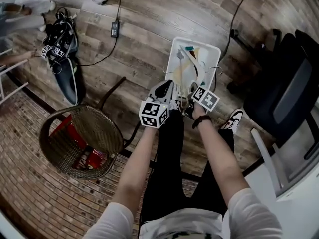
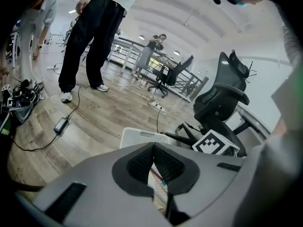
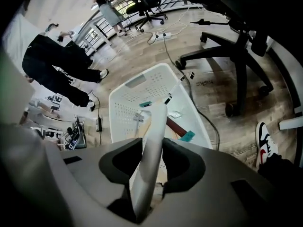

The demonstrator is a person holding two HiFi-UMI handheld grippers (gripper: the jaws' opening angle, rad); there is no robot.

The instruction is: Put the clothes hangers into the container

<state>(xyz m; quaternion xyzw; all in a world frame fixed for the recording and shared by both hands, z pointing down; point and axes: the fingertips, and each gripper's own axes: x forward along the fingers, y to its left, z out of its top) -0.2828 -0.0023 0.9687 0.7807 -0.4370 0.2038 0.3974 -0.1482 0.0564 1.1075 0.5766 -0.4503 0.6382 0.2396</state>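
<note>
A white perforated basket (image 1: 175, 54) stands on the wooden floor in front of my knees, with several hangers (image 1: 195, 59) lying in it: wooden, reddish and teal-clipped ones. My right gripper (image 1: 192, 91) hangs over the basket's near end, pointing steeply down. In the right gripper view its jaws (image 3: 152, 145) are shut on the arm of a pale white hanger (image 3: 156, 119), which sticks out over the basket (image 3: 124, 98). My left gripper (image 1: 166, 89) is beside it on the left. Its jaws (image 2: 153, 148) are shut with nothing visible between them, above the basket's rim (image 2: 137, 137).
A round wicker basket (image 1: 50, 133) with something red inside sits at the left of my legs. A black office chair (image 1: 286, 93) stands at the right, next to a white table edge (image 1: 299, 198). Cables and a power adapter (image 1: 114, 29) lie beyond. A person (image 2: 90, 37) stands further off.
</note>
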